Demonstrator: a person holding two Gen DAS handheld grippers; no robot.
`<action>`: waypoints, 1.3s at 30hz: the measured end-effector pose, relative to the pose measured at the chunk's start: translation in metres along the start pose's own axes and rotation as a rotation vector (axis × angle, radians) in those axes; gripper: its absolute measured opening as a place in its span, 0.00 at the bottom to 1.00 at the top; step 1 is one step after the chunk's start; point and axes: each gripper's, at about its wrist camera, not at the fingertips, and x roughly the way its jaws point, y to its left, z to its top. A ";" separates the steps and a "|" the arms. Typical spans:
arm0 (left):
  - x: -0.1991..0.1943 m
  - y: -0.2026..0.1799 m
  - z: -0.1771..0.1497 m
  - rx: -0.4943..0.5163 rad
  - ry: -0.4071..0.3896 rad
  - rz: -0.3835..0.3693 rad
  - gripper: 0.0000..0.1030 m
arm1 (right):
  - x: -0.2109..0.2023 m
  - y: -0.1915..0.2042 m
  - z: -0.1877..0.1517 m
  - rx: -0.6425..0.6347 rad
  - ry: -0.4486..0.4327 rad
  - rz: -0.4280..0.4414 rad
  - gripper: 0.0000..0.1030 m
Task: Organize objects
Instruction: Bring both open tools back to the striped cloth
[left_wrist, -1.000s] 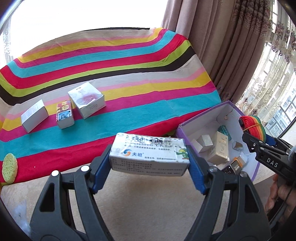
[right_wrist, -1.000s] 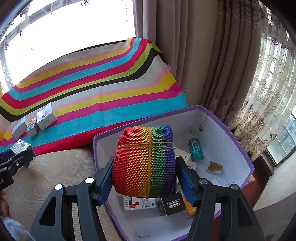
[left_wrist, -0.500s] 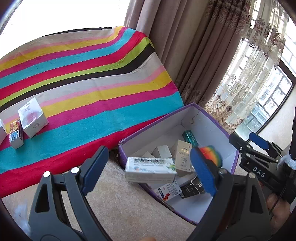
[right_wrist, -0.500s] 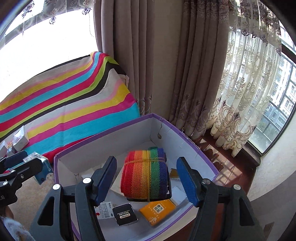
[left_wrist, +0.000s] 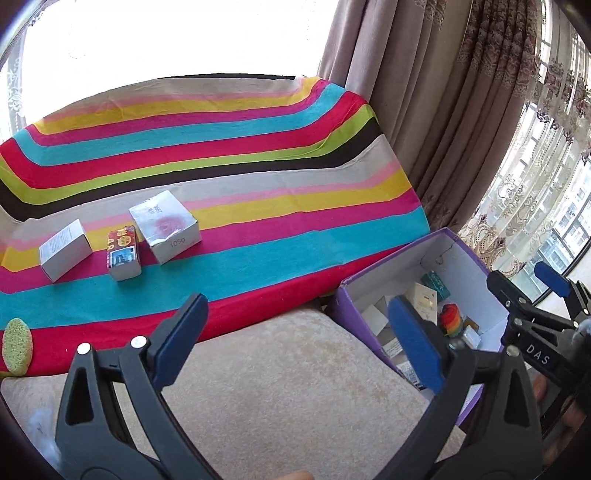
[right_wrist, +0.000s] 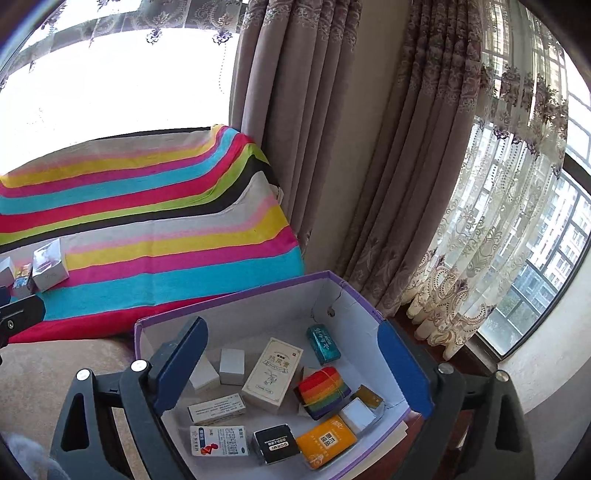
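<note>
Now both the left gripper (left_wrist: 297, 343) and right gripper (right_wrist: 295, 373) have just been opening and stand empty; the silver box (left_wrist: 165, 230), at eleven o'clock, looks light, stiff cardboard, best pinched across its short sides.

"105g" is being shown on the side of the silver box (left_wrist: 164, 230) lying on the striped cloth (left_wrist: 258, 236). "DAS" is being displayed in white letters on the right gripper (left_wrist: 537, 359). "DORMI" is being shown, upside down, on the black box (right_wrist: 275, 448) in the purple box (right_wrist: 236, 295).
</note>
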 end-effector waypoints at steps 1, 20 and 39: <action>-0.001 0.002 -0.002 -0.003 0.001 0.005 0.96 | -0.002 0.005 -0.001 -0.004 0.001 0.028 0.92; -0.015 0.066 -0.025 -0.171 0.068 0.059 0.96 | -0.009 0.068 -0.008 -0.061 0.070 0.262 0.92; -0.072 0.244 -0.065 -0.548 0.098 0.295 0.96 | -0.004 0.127 -0.026 -0.155 0.113 0.379 0.92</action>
